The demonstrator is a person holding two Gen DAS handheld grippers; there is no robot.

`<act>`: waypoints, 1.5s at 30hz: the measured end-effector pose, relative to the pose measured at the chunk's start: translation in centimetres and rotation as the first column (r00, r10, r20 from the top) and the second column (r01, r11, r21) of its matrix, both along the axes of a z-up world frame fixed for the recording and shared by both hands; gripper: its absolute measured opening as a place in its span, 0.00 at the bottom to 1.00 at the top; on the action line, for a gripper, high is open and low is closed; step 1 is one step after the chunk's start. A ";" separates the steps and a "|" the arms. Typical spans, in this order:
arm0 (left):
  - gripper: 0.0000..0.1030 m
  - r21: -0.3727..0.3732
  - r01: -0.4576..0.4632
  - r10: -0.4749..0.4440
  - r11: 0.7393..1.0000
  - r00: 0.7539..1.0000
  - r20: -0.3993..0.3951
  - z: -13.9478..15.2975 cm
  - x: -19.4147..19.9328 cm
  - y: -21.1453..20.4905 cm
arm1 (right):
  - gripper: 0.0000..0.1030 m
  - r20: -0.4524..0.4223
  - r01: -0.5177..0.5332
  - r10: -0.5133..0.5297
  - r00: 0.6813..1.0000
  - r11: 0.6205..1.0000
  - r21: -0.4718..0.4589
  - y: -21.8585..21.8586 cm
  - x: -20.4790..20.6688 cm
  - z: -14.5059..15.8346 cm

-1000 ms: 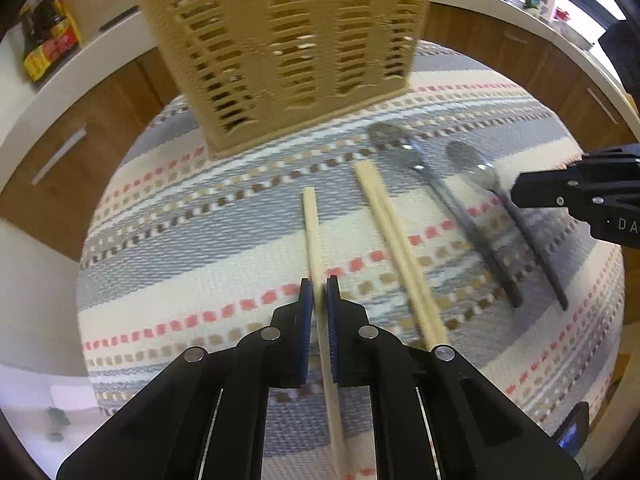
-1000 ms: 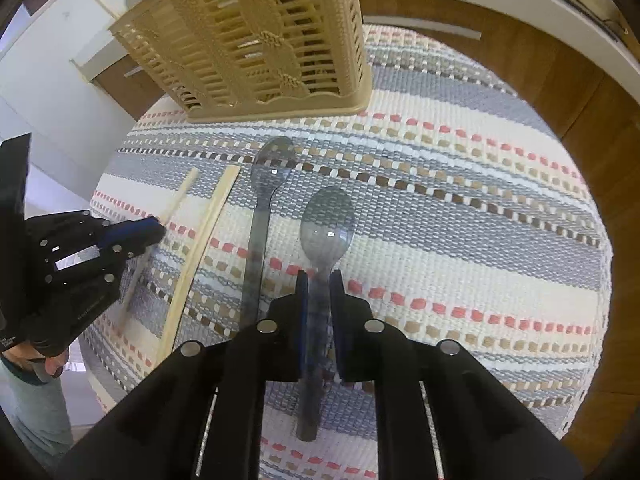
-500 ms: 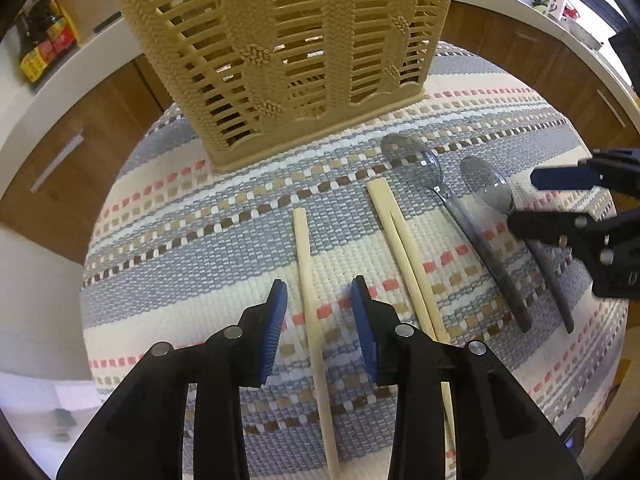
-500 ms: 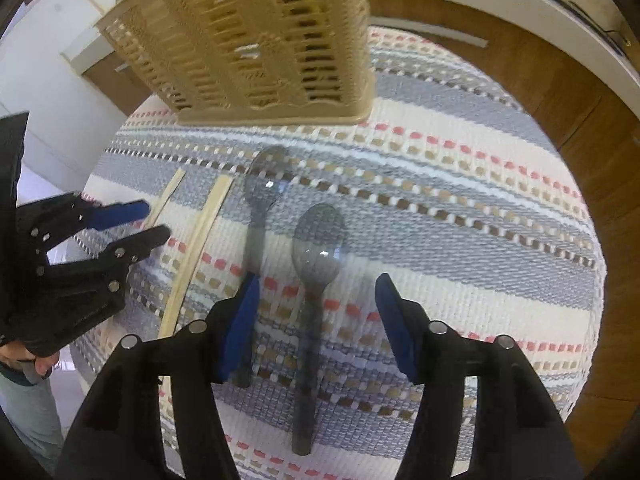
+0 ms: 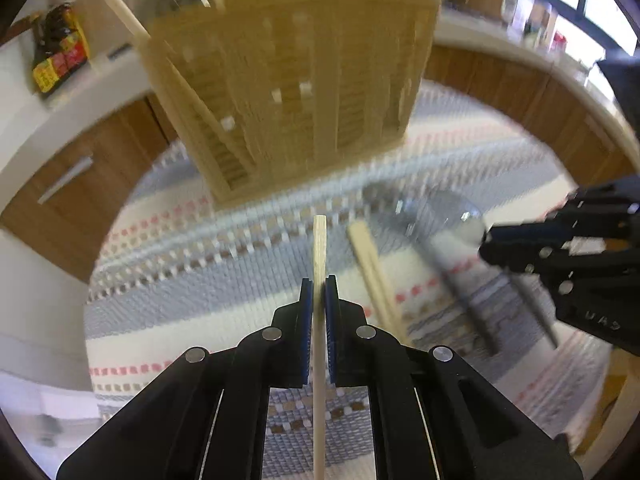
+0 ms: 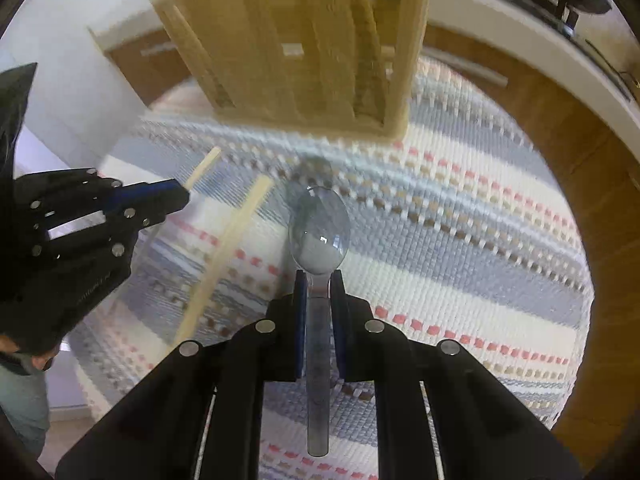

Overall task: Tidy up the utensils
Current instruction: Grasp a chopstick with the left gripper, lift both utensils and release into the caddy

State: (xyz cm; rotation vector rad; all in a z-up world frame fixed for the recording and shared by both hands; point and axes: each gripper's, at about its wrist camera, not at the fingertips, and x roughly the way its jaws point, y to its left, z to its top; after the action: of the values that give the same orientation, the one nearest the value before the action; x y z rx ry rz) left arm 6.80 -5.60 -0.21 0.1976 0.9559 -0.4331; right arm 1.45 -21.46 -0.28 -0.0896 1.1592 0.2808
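Observation:
My left gripper (image 5: 319,284) is shut on a pale wooden chopstick (image 5: 319,240) that sticks out forward, lifted off the striped mat (image 5: 168,280). My right gripper (image 6: 319,276) has its jaws closing on the neck of a clear grey plastic spoon (image 6: 319,232), pads against the handle, bowl ahead. A second grey spoon (image 5: 460,280) and a pair of chopsticks (image 5: 372,264) lie on the mat between the grippers. The tan slotted utensil basket (image 5: 300,100) stands just beyond, with sticks poking out of its top. The view is motion-blurred.
White counter edges and wooden cabinet fronts (image 5: 80,168) ring the mat. Bottles (image 5: 56,56) stand on the counter at the far left. A person's trouser leg (image 6: 20,400) shows at the lower left of the right wrist view.
Both grippers opened, then shut again nearer the front ends of the chopstick and the spoon. Both have risen with them, and the basket now looms closer.

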 end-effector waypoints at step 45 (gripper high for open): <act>0.04 -0.501 -0.051 0.393 0.864 0.691 0.607 14.0 8.3 3.1 | 0.10 0.725 0.002 -0.148 0.672 0.980 0.198 0.0 11.4 12.6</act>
State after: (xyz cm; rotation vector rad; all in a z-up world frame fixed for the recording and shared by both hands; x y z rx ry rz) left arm 15.09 -2.49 13.75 -0.1870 0.0984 -0.2932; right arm 12.89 -21.48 12.27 0.0114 0.3088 0.2386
